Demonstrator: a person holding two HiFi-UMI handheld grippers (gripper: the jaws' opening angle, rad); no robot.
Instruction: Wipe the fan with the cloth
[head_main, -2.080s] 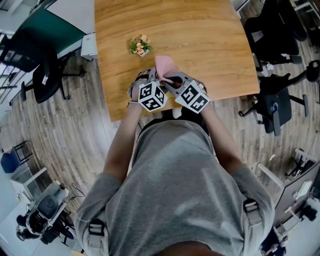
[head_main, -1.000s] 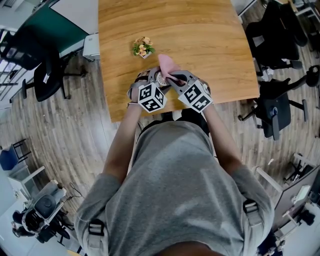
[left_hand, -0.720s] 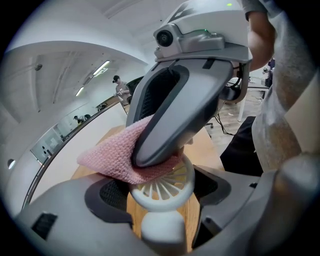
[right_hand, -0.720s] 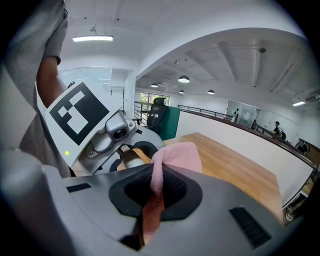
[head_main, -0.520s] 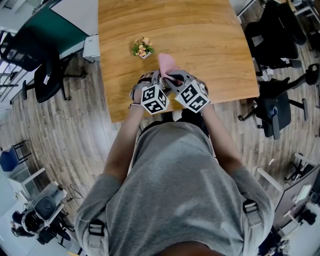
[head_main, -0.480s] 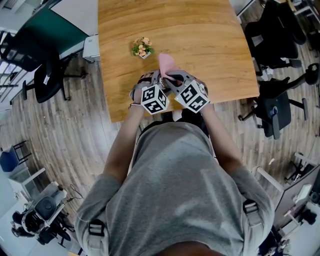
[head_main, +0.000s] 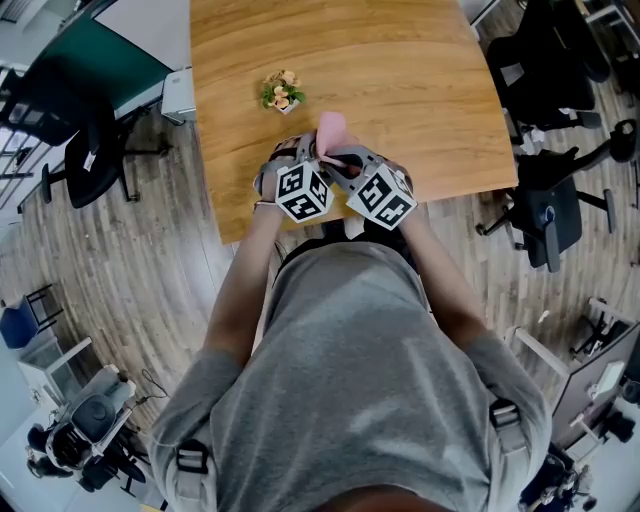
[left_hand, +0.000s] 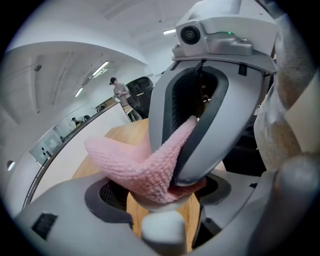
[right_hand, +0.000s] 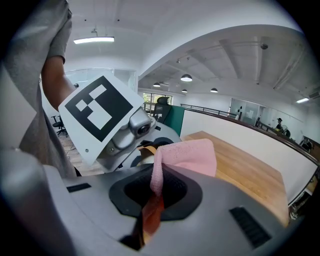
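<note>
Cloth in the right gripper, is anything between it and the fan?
Nothing visible: the pink cloth, pinched in the right gripper, lies on the white fan between the left gripper's jaws.

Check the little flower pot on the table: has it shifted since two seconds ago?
No. The flower pot stands at the same spot, just as near the table's left edge as before.

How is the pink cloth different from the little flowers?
The right gripper pinches the pink cloth in its fingers; the little flowers stand free on the table. The cloth is plain pink; the flowers are peachy with green leaves. Both are small.
</note>
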